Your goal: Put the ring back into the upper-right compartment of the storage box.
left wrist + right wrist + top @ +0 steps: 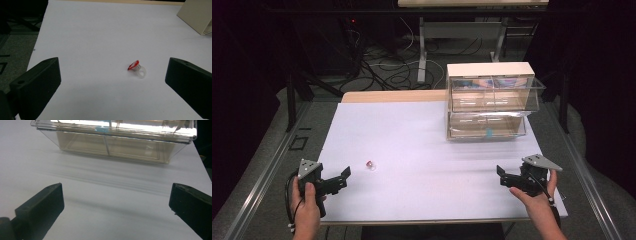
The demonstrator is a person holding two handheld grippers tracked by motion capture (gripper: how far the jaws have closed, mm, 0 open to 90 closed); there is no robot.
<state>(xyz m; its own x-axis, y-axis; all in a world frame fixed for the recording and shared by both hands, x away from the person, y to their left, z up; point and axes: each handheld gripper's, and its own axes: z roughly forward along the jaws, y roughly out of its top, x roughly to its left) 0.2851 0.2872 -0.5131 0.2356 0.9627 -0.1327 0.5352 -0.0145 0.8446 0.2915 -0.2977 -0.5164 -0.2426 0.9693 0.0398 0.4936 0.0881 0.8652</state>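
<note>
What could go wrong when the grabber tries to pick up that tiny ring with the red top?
The small clear plastic ring with a red top lies loose on the smooth white table, so the wide-open fingers of the left gripper might knock it away or pinch it badly and let it slip. The top drawer of the clear plastic drawer box sticks out, so a carrying gripper could bump it.
</note>
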